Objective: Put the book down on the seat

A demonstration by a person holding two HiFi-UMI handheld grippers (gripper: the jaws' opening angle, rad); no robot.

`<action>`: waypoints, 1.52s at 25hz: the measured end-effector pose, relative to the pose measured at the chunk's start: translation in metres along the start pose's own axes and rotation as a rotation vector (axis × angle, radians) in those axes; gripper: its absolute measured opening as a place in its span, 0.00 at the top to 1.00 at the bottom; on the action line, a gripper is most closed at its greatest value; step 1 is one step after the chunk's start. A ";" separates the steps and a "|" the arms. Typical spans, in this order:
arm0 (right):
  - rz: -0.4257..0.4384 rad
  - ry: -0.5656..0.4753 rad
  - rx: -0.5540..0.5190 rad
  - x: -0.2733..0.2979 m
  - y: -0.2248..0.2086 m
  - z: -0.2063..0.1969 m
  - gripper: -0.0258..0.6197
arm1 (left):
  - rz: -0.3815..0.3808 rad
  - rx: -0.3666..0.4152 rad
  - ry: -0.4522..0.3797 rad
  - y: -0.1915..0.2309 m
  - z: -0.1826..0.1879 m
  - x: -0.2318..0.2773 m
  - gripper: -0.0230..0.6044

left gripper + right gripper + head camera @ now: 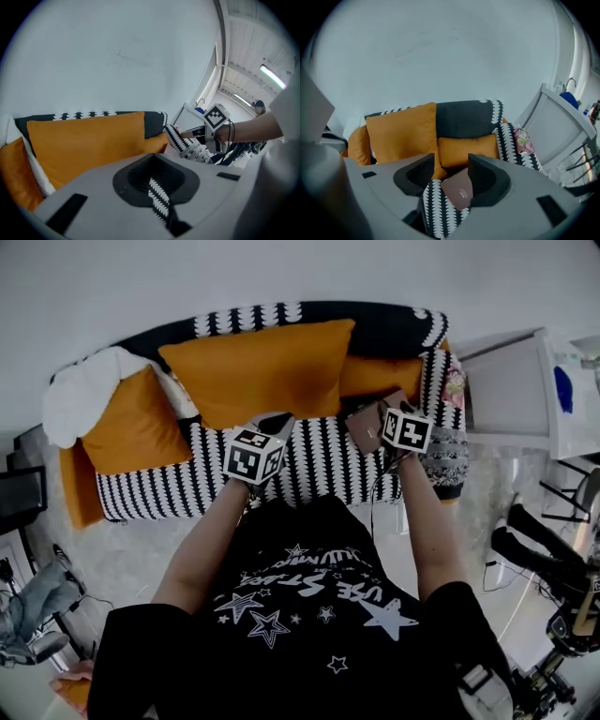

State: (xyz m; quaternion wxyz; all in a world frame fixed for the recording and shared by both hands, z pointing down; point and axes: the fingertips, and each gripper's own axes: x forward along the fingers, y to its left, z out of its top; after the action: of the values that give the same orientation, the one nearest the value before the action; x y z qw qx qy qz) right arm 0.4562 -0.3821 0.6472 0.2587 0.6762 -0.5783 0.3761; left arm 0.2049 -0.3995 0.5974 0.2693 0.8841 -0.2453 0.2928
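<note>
A brown book (364,427) lies flat on the black-and-white patterned seat (319,465) of the sofa, in front of a small orange cushion (380,376). My right gripper (389,409) hovers over it. In the right gripper view the book (459,190) shows between the spread jaws of this gripper (450,161), close to the right one; the gripper is open and grips nothing. My left gripper (272,420) hangs over the middle of the seat, below a large orange cushion (258,367). In its own view the left gripper (152,161) is shut, with only a thin strip of seat showing.
Another orange cushion (131,427) and a white cloth (80,395) fill the sofa's left end. A pink packet (456,385) rests on the right armrest. A white cabinet (511,390) stands right of the sofa. Black shoes (534,549) and cables lie on the floor.
</note>
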 end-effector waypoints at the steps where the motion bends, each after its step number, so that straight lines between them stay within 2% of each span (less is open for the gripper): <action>1: 0.001 -0.008 -0.001 -0.006 0.008 0.001 0.60 | 0.003 -0.001 -0.002 0.005 -0.001 -0.008 0.95; 9: 0.006 -0.080 0.006 -0.046 0.072 0.000 0.61 | -0.002 0.015 -0.046 0.028 -0.013 -0.066 0.95; 16: 0.063 -0.189 0.033 -0.085 0.136 0.014 0.62 | -0.008 0.029 -0.116 0.045 -0.016 -0.127 0.95; 24: 0.171 -0.249 0.020 -0.124 0.223 0.007 0.70 | -0.004 0.053 -0.219 0.061 -0.012 -0.195 0.95; 29: 0.200 -0.256 0.014 -0.146 0.265 -0.023 0.77 | -0.046 0.070 -0.226 0.056 -0.033 -0.216 0.95; 34: 0.222 -0.210 -0.018 -0.156 0.294 -0.058 0.82 | -0.070 0.030 -0.225 0.050 -0.057 -0.225 0.95; 38: 0.274 -0.185 -0.022 -0.169 0.311 -0.085 0.84 | -0.089 0.042 -0.209 0.035 -0.069 -0.228 0.95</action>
State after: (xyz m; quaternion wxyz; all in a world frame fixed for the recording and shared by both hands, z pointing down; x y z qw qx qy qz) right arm 0.1261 -0.2771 0.5337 0.1583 0.6199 -0.6904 0.3377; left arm -0.0040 -0.3192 0.5078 0.2361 0.9253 -0.2266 0.1917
